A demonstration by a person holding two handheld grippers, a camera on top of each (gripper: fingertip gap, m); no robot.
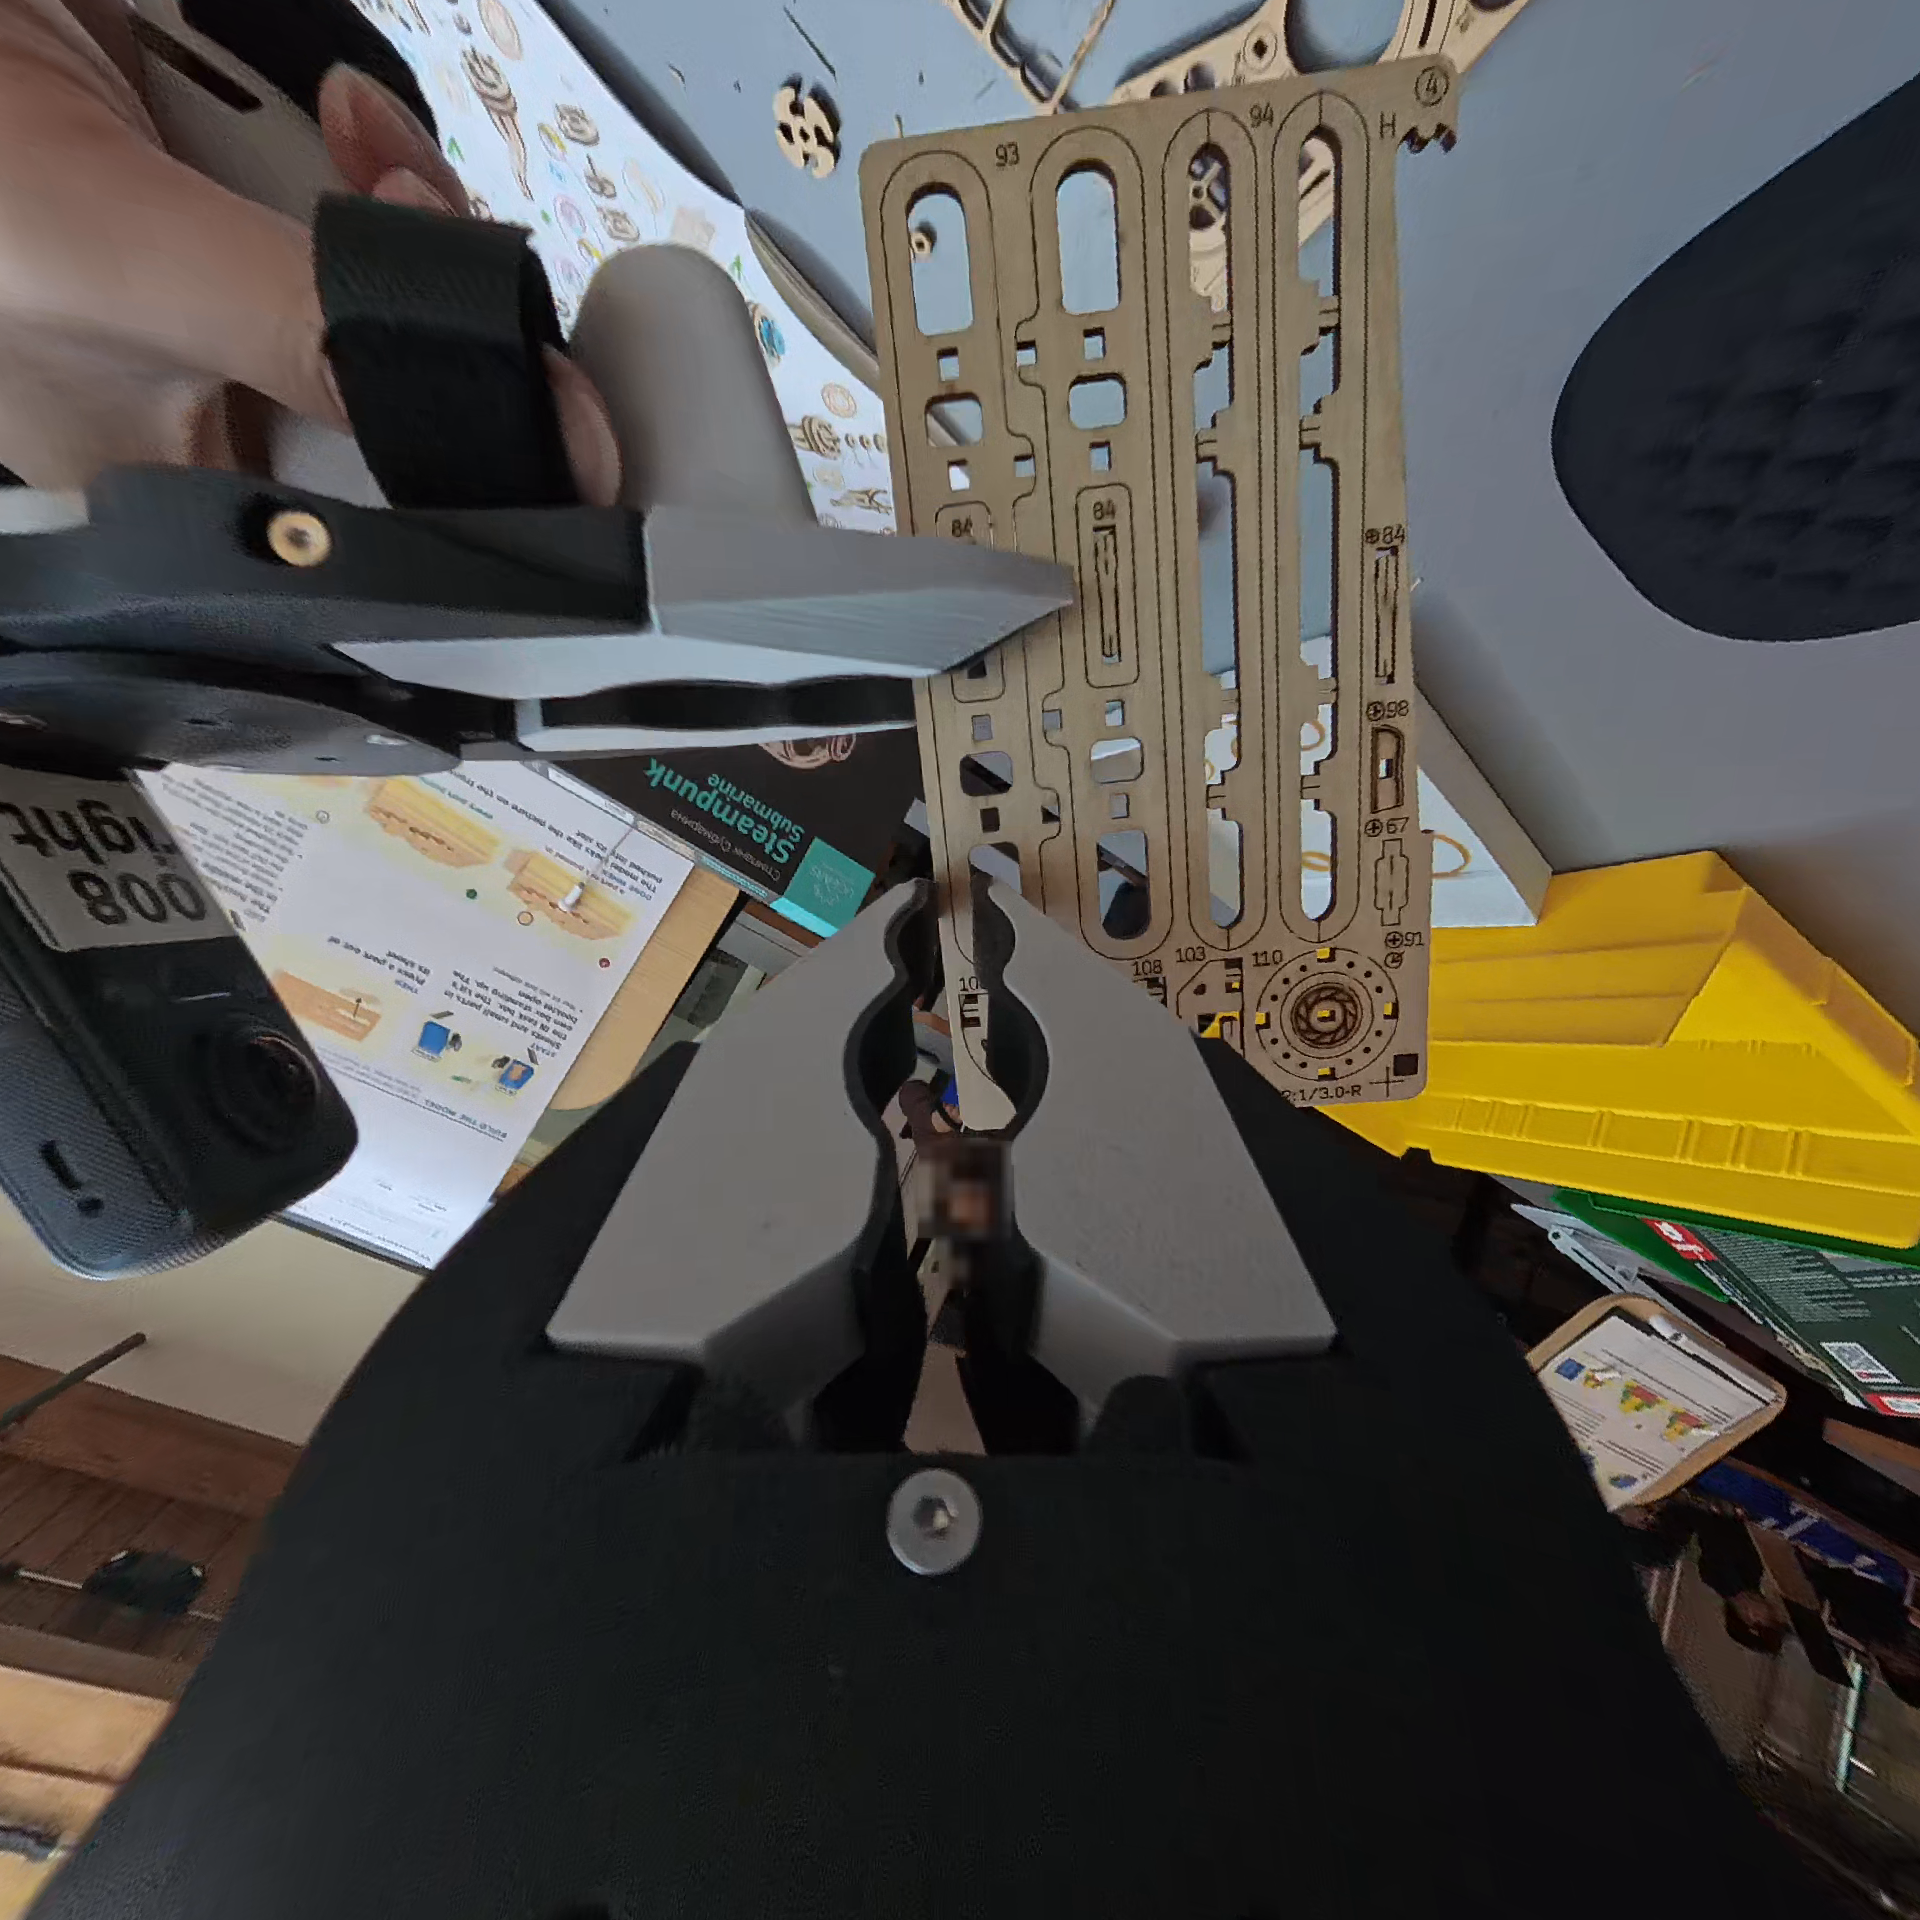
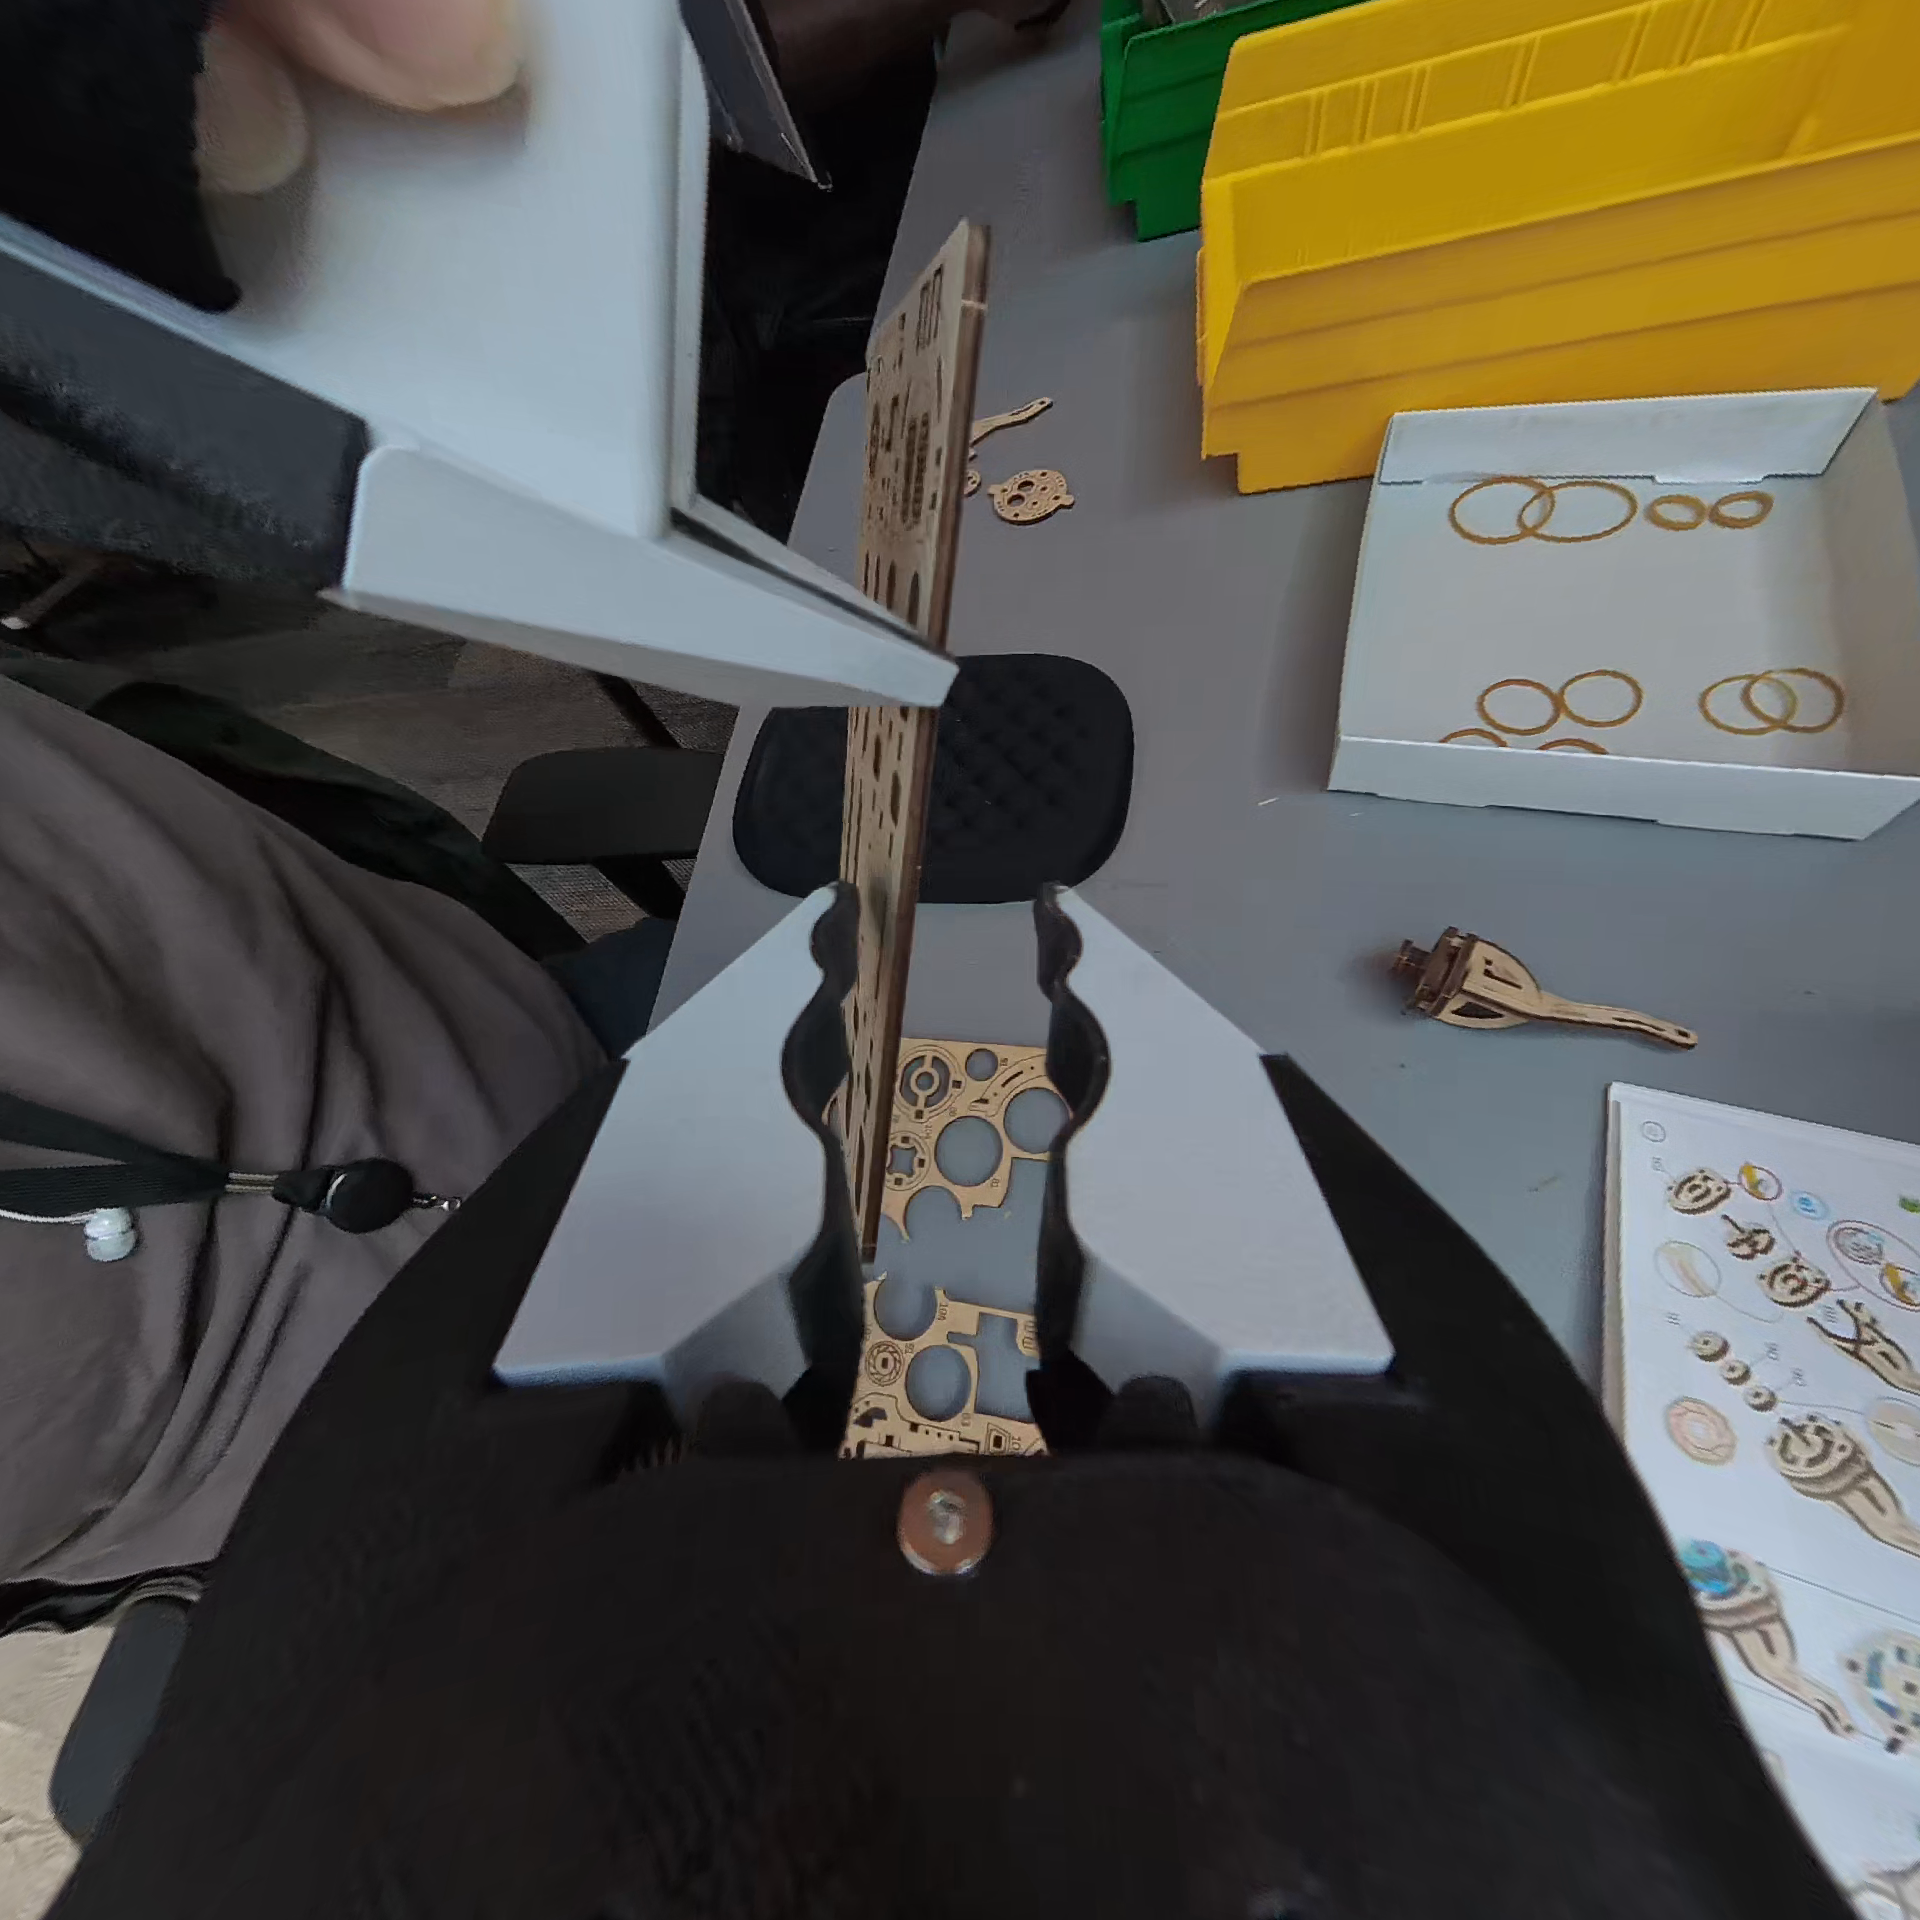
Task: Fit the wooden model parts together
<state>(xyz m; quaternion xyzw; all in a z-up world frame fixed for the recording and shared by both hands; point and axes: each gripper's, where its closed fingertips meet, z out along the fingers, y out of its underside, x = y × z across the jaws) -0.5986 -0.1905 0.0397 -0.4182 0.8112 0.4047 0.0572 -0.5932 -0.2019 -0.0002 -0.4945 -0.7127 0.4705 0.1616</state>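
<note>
A laser-cut wooden parts sheet (image 1: 1153, 436) is held upright above the grey table (image 2: 1247, 883). My left gripper (image 1: 961, 909) is shut on the sheet's lower left edge. In the right wrist view the sheet (image 2: 914, 468) shows edge-on, with the left gripper (image 2: 925, 655) clamped on it from the upper left. My right gripper (image 2: 940, 904) is open. The sheet stands between its fingers, close against the left finger (image 2: 831, 987). In the left wrist view the right gripper (image 1: 966, 665) comes in from the left and straddles the sheet's left edge. An assembled wooden part (image 2: 1496, 992) lies on the table.
Another wooden sheet (image 2: 966, 1143) lies flat under my right gripper. A white tray (image 2: 1382, 623) holds rubber bands. Yellow bins (image 2: 1558, 208), a green bin (image 2: 1143, 114), a black padded mat (image 2: 1039, 769), instruction sheets (image 2: 1766, 1351) and small loose wooden parts (image 2: 1029, 494) are around. A person's grey clothing is at left.
</note>
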